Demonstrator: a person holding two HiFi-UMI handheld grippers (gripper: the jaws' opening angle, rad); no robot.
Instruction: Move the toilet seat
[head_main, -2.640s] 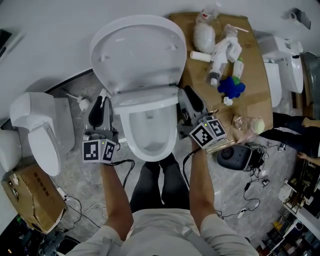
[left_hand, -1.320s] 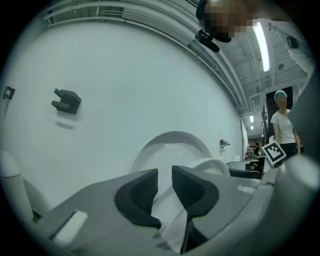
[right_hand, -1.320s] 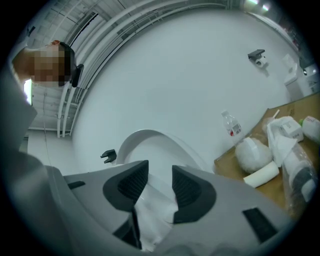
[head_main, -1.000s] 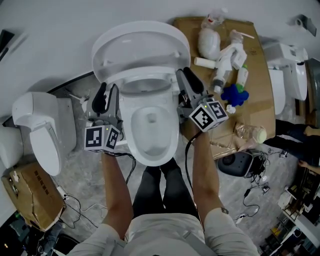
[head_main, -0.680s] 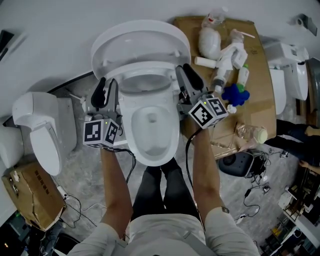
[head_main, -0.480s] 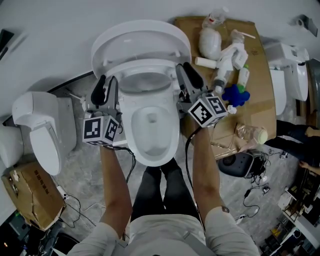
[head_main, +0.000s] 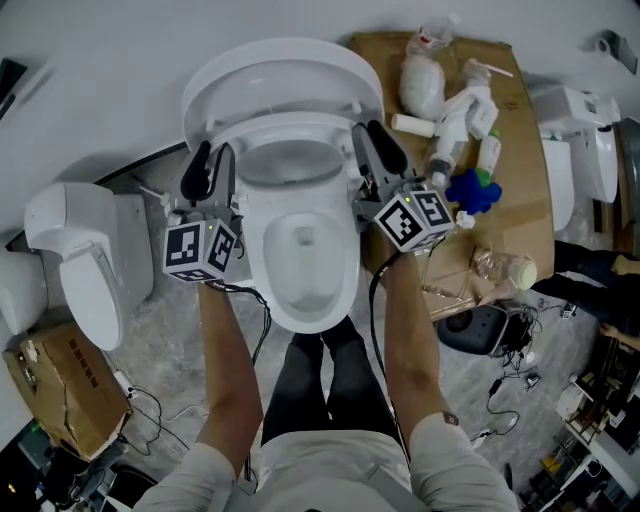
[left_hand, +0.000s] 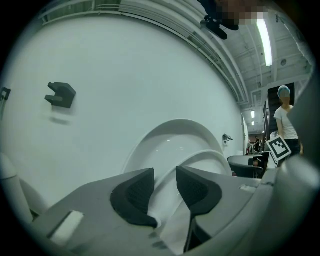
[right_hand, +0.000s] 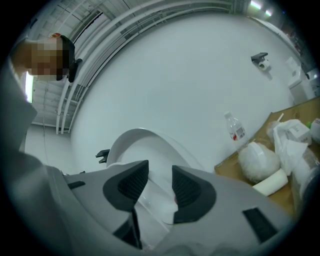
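As the white plastic toilet seat swings higher, left gripper and right gripper jaws stay clamped on it. Lifting looks nearly complete.

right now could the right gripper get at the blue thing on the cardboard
Likely not yet: the right gripper is clamped on the toilet seat. Nothing stands between it and the blue thing, though.

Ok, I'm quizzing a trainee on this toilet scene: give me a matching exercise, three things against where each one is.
1 toilet seat
2 toilet lid
3 brown cardboard box

A fully up, behind the bowl
B on the floor, lower left in the head view
C partly raised, gripped by left claw and right claw

Pairs: 1-C, 2-A, 3-B
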